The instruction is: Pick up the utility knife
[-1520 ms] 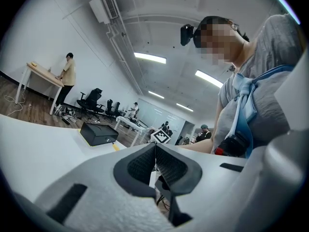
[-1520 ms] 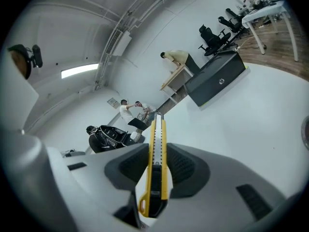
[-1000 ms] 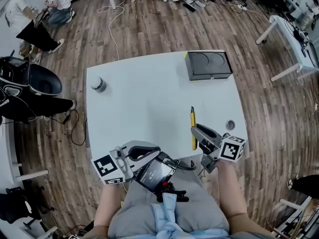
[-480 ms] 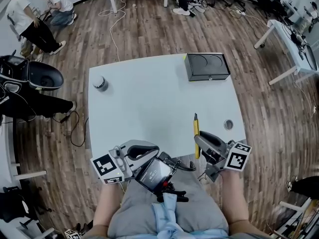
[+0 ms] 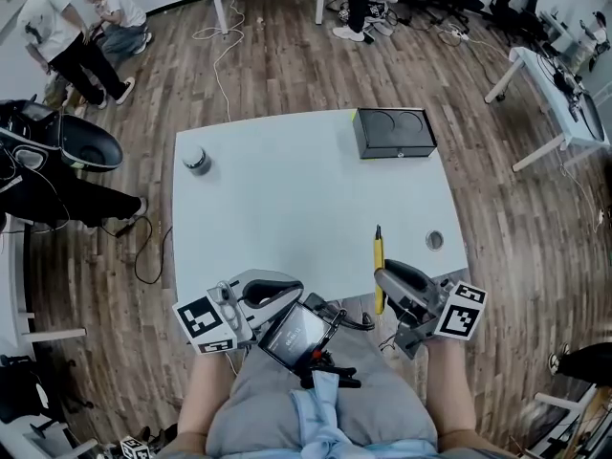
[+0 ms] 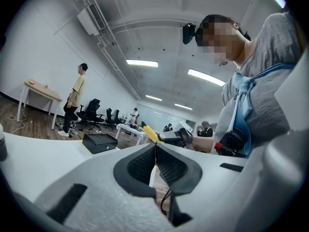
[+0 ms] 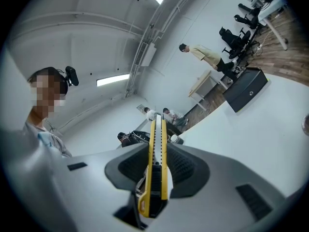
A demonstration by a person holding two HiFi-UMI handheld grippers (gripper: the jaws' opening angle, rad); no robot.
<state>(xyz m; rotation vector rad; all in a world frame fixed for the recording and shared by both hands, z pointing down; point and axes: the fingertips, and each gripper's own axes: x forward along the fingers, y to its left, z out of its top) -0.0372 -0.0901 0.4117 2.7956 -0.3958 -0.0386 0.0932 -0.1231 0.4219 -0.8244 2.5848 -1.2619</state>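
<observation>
Slim yellow plastic utility knife [image 7: 157,163] is clamped between the right gripper [image 5: 390,283] jaws. Its long axis runs straight out along them, tip pointing away over the near edge of the white table [image 5: 287,208]. Left gripper [image 6: 155,164] jaws pressed together, empty, farther off by the lap.

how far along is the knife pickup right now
Done: the right gripper has its fingers closed on the yellow utility knife. In hand: the knife is held at the near edge of the table, with its tip pointing away from the person. Left: lifting it clear. I cannot tell whether it is off the surface. The left gripper is shut and empty.
</observation>
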